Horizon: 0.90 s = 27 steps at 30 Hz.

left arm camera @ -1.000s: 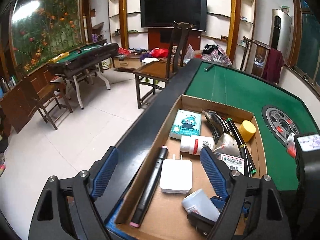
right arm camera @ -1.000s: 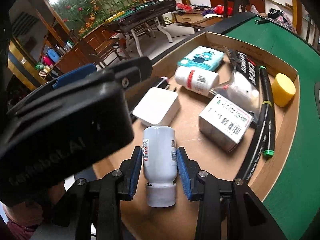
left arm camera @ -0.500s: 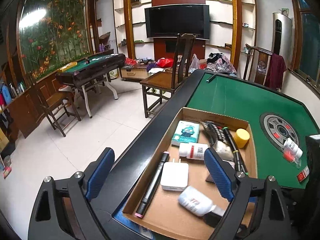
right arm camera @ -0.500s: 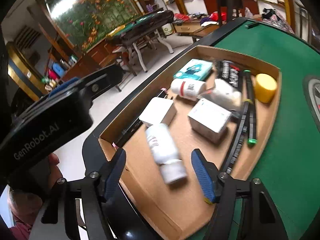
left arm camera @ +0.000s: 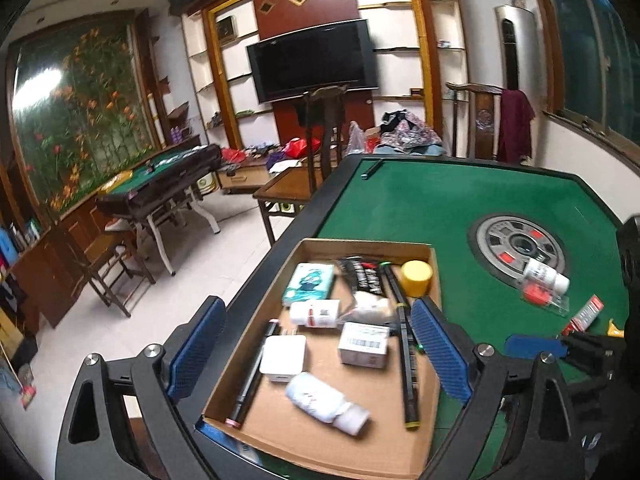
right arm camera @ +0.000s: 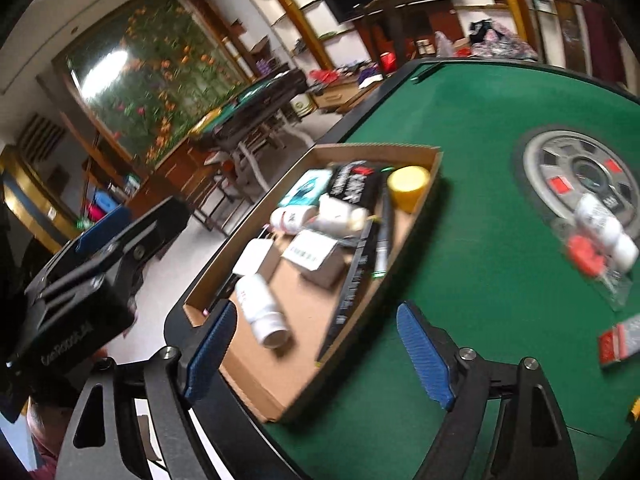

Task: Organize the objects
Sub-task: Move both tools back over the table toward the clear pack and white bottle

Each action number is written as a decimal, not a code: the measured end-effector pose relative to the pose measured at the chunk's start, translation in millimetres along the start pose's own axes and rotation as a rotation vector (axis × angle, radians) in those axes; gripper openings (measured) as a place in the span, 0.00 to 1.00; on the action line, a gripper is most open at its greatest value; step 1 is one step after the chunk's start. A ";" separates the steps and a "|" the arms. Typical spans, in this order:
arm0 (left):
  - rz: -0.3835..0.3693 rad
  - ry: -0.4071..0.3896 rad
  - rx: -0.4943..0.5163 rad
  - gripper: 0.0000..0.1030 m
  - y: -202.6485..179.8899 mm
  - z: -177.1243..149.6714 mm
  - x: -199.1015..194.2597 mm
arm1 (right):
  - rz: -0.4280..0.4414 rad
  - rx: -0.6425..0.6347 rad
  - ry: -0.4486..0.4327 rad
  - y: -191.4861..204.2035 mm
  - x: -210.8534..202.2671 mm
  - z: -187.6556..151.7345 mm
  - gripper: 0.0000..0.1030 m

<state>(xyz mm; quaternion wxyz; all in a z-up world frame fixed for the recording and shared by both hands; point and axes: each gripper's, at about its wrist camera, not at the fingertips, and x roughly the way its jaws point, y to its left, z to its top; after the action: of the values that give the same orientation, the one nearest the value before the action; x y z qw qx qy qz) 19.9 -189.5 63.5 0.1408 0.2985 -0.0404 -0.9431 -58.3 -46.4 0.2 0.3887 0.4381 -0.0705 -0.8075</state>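
A cardboard box [left arm camera: 360, 246] [right arm camera: 376, 150] sits at the near left of the green table. A white bottle [left arm camera: 326, 400] [right arm camera: 262, 312] lies on its side at the box's front, free of any grip. Further in lie a white charger [left arm camera: 283, 358], a barcoded carton [left arm camera: 364, 344], a yellow cylinder [left arm camera: 416, 278], a teal pack [left arm camera: 308, 284] and black markers [left arm camera: 406, 360]. My left gripper [left arm camera: 317, 308] hovers above the box, jaws opening, nothing between them. Back from the box's near corner, my right gripper [right arm camera: 316, 308] also has its jaws opening and holds nothing.
On the felt to the right lie a bagged small white bottle with a red cap [left arm camera: 546, 276] [right arm camera: 604, 232] and a red-and-white packet [left arm camera: 586, 312] [right arm camera: 618, 344], beside the round centre panel [left arm camera: 520, 246]. The table's black rim [left arm camera: 280, 248] borders the floor on the left. A wooden chair [left arm camera: 320, 148] stands beyond.
My right gripper opened and let go of the white bottle, which now lies in the box. Both grippers drew back and upward from the box; the left jaws widened slightly.
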 end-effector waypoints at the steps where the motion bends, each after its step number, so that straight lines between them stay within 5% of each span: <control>1: -0.005 -0.005 0.010 0.91 -6.9 1.5 -2.7 | -0.003 0.011 -0.010 -4.8 -6.7 -0.2 0.86; 15: -0.039 -0.035 0.171 0.92 -96.9 13.5 -21.0 | -0.068 0.149 -0.167 -91.5 -88.4 -0.3 0.90; 27: -0.087 0.031 0.251 0.92 -154.0 7.9 -6.8 | -0.177 0.270 -0.299 -174.3 -150.4 2.3 0.92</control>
<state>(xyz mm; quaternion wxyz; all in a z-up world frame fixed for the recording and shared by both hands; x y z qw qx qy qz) -16.5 -40.2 49.0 0.0619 0.3297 -0.1432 -0.9311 -111.4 176.7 20.5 0.2394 0.3660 -0.1960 -0.8777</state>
